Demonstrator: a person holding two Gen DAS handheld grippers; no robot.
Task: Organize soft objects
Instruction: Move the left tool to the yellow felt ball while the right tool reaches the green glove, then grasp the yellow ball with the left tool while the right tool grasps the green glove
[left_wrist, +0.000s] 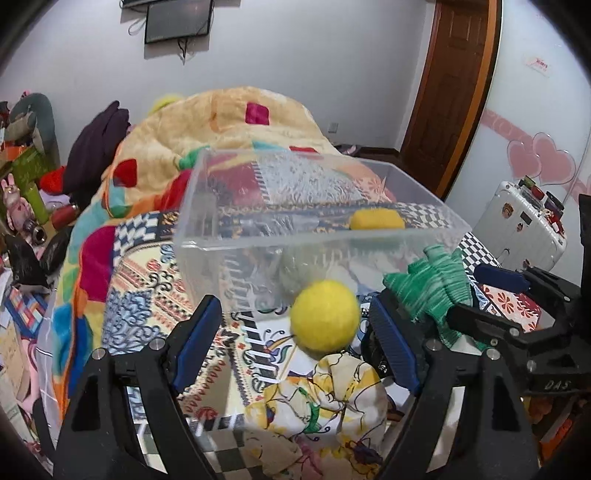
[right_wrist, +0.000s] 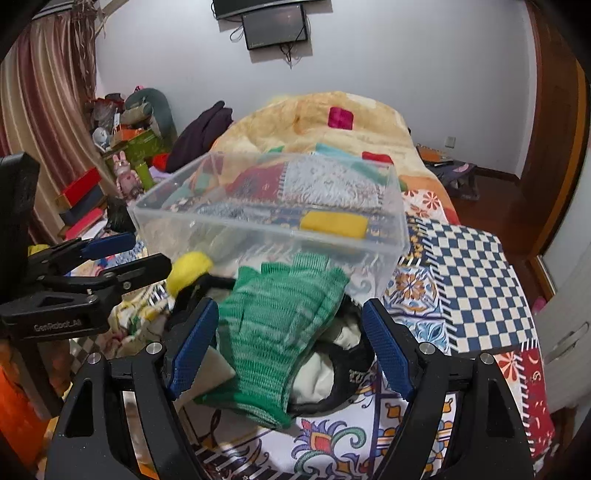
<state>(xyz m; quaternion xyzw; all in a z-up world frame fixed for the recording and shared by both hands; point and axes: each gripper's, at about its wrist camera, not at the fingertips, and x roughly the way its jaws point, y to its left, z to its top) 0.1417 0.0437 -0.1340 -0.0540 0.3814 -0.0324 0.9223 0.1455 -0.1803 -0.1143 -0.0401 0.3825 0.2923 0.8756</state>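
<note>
A clear plastic bin (left_wrist: 207, 236) (right_wrist: 177, 221) stands on the patterned bedspread and holds a yellow sponge (left_wrist: 376, 219) (right_wrist: 334, 225). A yellow felt ball (left_wrist: 325, 314) (right_wrist: 188, 271) lies in front of the bin. My left gripper (left_wrist: 295, 339) (right_wrist: 122, 254) is open, the ball between its fingers near the right one. A floral cloth (left_wrist: 325, 406) lies below the ball. A green knit glove (right_wrist: 273, 332) (left_wrist: 432, 284) lies over a black and white item (right_wrist: 343, 362). My right gripper (right_wrist: 288, 343) (left_wrist: 491, 295) is open around the glove.
A heaped multicoloured blanket (left_wrist: 229, 122) (right_wrist: 332, 122) lies behind the bin. Boxes and toys (right_wrist: 122, 155) crowd the left side. A white suitcase (left_wrist: 524, 225) stands at the right, by a brown door (left_wrist: 454, 81). The bed edge (right_wrist: 532, 350) drops off at the right.
</note>
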